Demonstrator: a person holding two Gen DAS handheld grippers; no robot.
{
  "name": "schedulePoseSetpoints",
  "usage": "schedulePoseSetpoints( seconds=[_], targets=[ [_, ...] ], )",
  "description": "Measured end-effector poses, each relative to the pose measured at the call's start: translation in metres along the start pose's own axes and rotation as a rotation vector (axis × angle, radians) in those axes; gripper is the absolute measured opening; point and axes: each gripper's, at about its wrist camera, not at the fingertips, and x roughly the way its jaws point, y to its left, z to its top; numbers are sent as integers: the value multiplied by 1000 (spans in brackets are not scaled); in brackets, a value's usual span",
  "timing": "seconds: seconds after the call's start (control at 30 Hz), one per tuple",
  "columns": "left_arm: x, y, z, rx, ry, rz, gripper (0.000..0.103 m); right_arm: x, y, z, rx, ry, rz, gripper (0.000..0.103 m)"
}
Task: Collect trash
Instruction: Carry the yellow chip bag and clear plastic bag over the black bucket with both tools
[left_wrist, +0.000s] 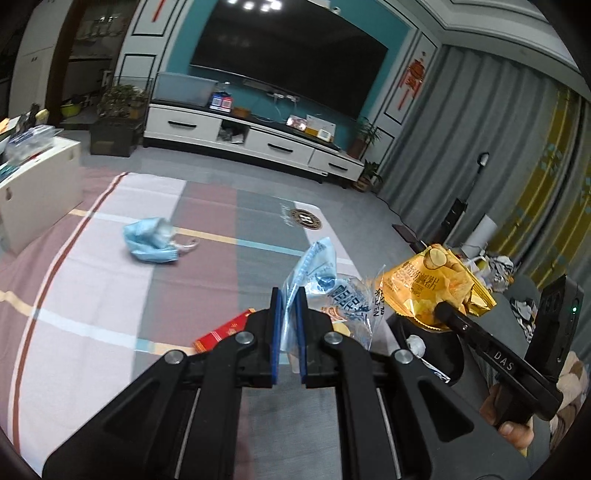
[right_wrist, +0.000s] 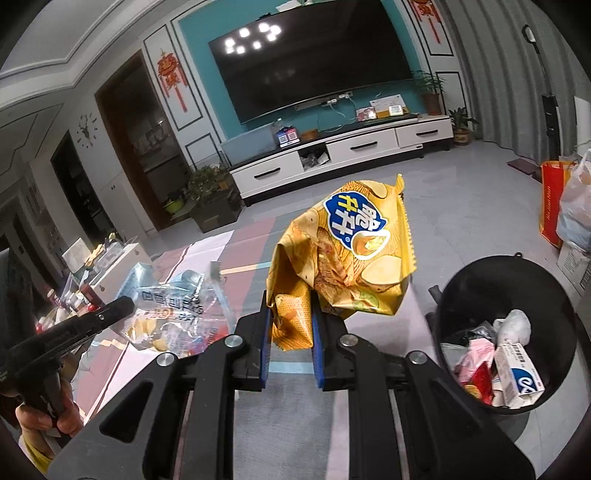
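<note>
My left gripper (left_wrist: 290, 295) is shut on a clear blue-printed plastic wrapper (left_wrist: 332, 295), held above the striped cloth; the same wrapper (right_wrist: 173, 310) shows at the left of the right wrist view. My right gripper (right_wrist: 290, 299) is shut on a crumpled yellow chip bag (right_wrist: 343, 251), which hangs just left of the black trash bin (right_wrist: 554, 280). The bag (left_wrist: 436, 291) appears at the right in the left wrist view. A crumpled blue face mask (left_wrist: 151, 240) lies on the cloth, and a red packet (left_wrist: 221, 332) peeks out beside my left fingers.
The bin holds several pieces of trash, among them a white box (right_wrist: 517, 376). A striped cloth (left_wrist: 92, 295) covers the surface below. A white cluttered box (left_wrist: 33, 184) stands at the left, a TV cabinet (left_wrist: 258, 136) across the floor, bags (right_wrist: 569, 206) at the right.
</note>
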Motion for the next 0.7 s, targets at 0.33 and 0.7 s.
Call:
schedulePoseSetpoints(
  seconds=[0.33,0.7],
  targets=[
    [24,-61,5,103,25,-34,9,-31,-41,1,53,-42,-50,19],
    [61,-128,0,182,79,-73,9,-62,-102,-3,128,-81,-143,19]
  ],
)
